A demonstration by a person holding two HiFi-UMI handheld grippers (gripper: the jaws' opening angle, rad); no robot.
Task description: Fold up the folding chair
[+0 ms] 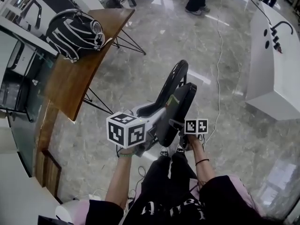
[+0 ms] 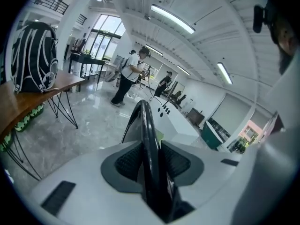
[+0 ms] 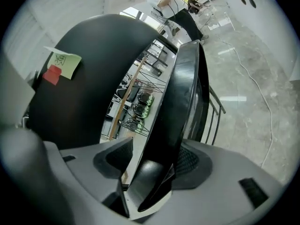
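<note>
The floor is shiny grey stone. A wooden table stands on the left, and a black and white backpack lies on it. A long white counter is on the right. A thin cable runs across the floor.

The black folding chair is in the middle, right in front of the person. Its two big black parts stand close together with a small gap between them. A green note and a red one are stuck on the round part.

The left tongs are closed on a thin black edge of the chair, with both pads pressed on it. The right tongs stand wide and grip the thick black edge on the other side.
</note>
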